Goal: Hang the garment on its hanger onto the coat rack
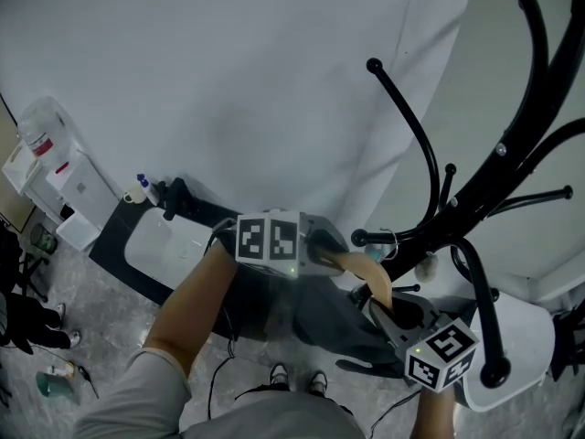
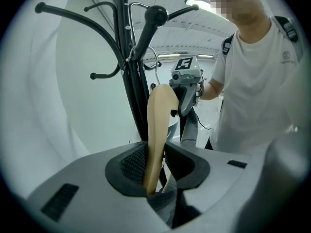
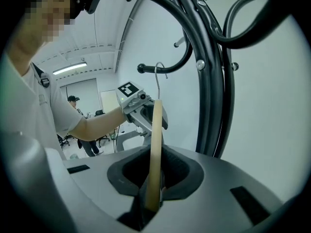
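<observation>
A wooden hanger (image 1: 367, 277) with a dark grey garment (image 1: 315, 316) draped under it is held between both grippers, beside the black coat rack (image 1: 475, 190). My left gripper (image 1: 327, 252) is shut on one arm of the hanger (image 2: 158, 125). My right gripper (image 1: 393, 316) is shut on the other arm, seen edge-on (image 3: 155, 144). The hanger's metal hook (image 3: 158, 76) stands upright close to a knobbed rack peg (image 3: 146, 69); whether it rests on the peg I cannot tell. The rack's pole (image 2: 130, 81) rises just behind the left jaws.
Curved rack arms (image 1: 411, 126) spread above and to the right of the hanger, one ending low at a knob (image 1: 494, 371). A white curved wall stands behind. A black-and-white machine base (image 1: 164, 240) and white boxes (image 1: 55, 181) sit at the left. Another person (image 3: 74, 103) stands far off.
</observation>
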### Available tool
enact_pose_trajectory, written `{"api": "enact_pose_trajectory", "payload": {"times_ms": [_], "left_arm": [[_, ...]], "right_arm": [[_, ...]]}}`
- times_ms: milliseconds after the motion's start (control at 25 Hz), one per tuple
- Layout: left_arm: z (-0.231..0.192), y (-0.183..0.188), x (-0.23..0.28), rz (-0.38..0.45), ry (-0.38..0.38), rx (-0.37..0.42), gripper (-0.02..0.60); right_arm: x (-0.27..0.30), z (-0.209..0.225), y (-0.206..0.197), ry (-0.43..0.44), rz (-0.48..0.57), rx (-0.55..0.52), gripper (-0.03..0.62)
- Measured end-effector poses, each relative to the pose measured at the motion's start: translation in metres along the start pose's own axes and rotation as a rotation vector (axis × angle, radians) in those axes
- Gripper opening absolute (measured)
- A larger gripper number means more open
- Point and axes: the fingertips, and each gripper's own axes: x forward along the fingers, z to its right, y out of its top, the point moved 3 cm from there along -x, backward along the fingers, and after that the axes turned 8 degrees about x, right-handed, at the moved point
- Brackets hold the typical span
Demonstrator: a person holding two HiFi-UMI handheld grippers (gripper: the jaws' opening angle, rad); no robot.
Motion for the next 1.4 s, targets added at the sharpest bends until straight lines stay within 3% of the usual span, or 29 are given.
{"api": "enact_pose_trajectory", "payload": {"times_ms": [280,440,720,1080,1280,1400], "left_arm": [[-0.013,-0.006,0.011,0.028,0.006,-0.012,0.117],[-0.018,-0.006,0.009,0.046,0.033,-0.062,0.126],[-0.016,-0.001,-0.009,0.029,0.107,-0.102,0.13],[-0.002,0.014,-0.055,0.096,0.337,-0.245,0.128],[0.031,0.037,-0.039,0.114,0.443,-0.325,0.027],[0.05,0.058,-0.023,0.14,0.485,-0.373,0.01]], "right_arm": [[0.003,0.015,-0.005,-0.01,0.01,0.012,0.063],[0.004,0.019,-0.005,0.019,0.038,0.024,0.064],[-0.016,0.026,0.007,-0.015,0.109,-0.002,0.075],[-0.042,0.021,0.021,-0.08,0.221,-0.026,0.075],[-0.055,0.011,0.021,-0.045,0.251,-0.044,0.074],[-0.057,0.004,0.019,0.007,0.25,-0.031,0.066]]}}
